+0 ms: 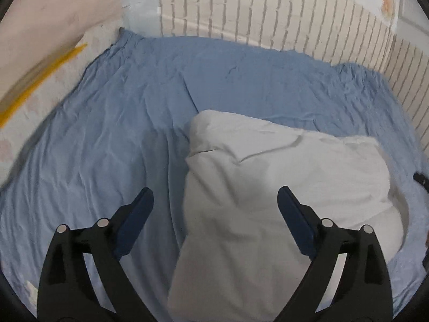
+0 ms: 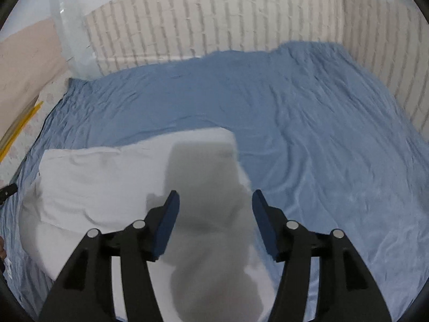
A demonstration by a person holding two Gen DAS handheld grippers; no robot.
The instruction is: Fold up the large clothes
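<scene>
A white garment (image 1: 268,187) lies folded into a rough block on a blue bedsheet (image 1: 107,134). In the right wrist view the garment (image 2: 107,182) fills the lower left, on the same blue sheet (image 2: 321,147). My left gripper (image 1: 215,196) is open and empty, hovering above the garment's left edge. My right gripper (image 2: 215,198) is open and empty above the garment's right part, casting a shadow on it. A black tip of the other gripper shows at the frame edge in the left wrist view (image 1: 421,178) and in the right wrist view (image 2: 8,190).
A white brick-pattern wall (image 1: 295,13) runs along the far and right sides of the bed. A floral mattress edge with a yellow stripe (image 1: 40,75) lies at the left. A pale translucent box (image 2: 72,40) stands at the far left corner.
</scene>
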